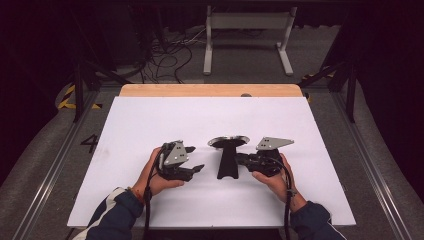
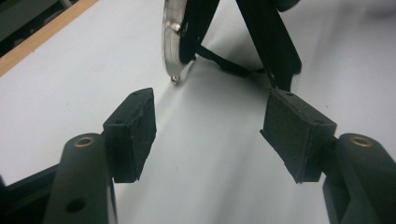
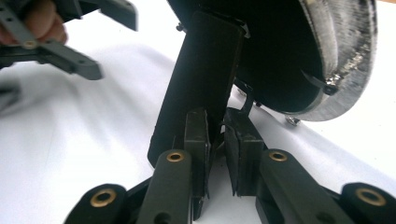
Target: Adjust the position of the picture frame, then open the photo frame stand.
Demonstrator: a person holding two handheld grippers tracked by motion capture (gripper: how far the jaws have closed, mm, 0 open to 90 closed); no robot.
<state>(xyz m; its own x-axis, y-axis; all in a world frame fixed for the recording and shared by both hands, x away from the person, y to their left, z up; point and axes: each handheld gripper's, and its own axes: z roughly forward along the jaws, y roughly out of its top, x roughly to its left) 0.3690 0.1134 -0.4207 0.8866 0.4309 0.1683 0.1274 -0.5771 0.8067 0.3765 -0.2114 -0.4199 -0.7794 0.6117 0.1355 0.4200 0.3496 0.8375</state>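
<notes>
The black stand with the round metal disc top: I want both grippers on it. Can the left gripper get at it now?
Probably yes: the left gripper is open, aimed at the black stand, with bare white table between them.

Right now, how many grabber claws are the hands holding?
2. The left gripper sits in the left hand, jaws open; the right gripper is in the right hand, against the black stand.

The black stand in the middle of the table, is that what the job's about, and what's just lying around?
In the job:
- black stand with its silver disc top
- right gripper, jaws nearly shut at the stand, though a grip is unclear
- left gripper, open, facing the stand

Just there:
- white board
- cables on the floor
- white frame behind the table
</notes>
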